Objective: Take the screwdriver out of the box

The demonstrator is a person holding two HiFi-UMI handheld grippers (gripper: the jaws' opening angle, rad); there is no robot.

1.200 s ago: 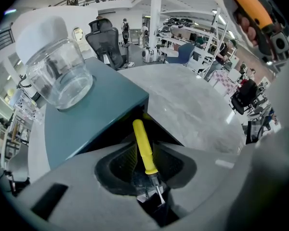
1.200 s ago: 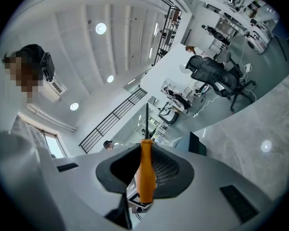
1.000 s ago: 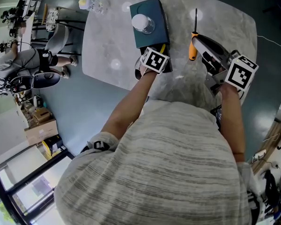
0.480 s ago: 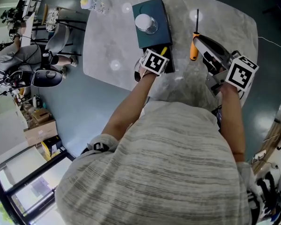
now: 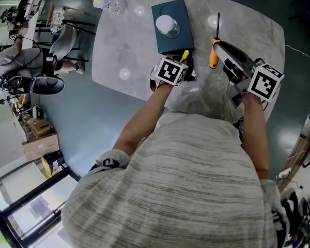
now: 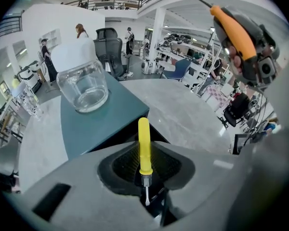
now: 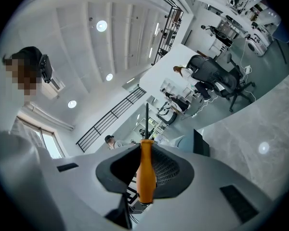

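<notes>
Head view, upper centre: a yellow screwdriver (image 5: 184, 56) is pinched by the left gripper (image 5: 185, 64) at the lower edge of the teal box (image 5: 170, 44); an orange screwdriver (image 5: 213, 56) is clamped in the right gripper (image 5: 220, 47), upper right.

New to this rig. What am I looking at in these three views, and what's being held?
No robot: a person holds a two-jaw gripper in each hand. The head view looks down from a camera on the person's head; the other two views ride on the grippers, looking along their jaws. On the grey table sits a teal box with a lidded glass jar on top. The left gripper clamps a yellow screwdriver, the right gripper an orange screwdriver.
</notes>
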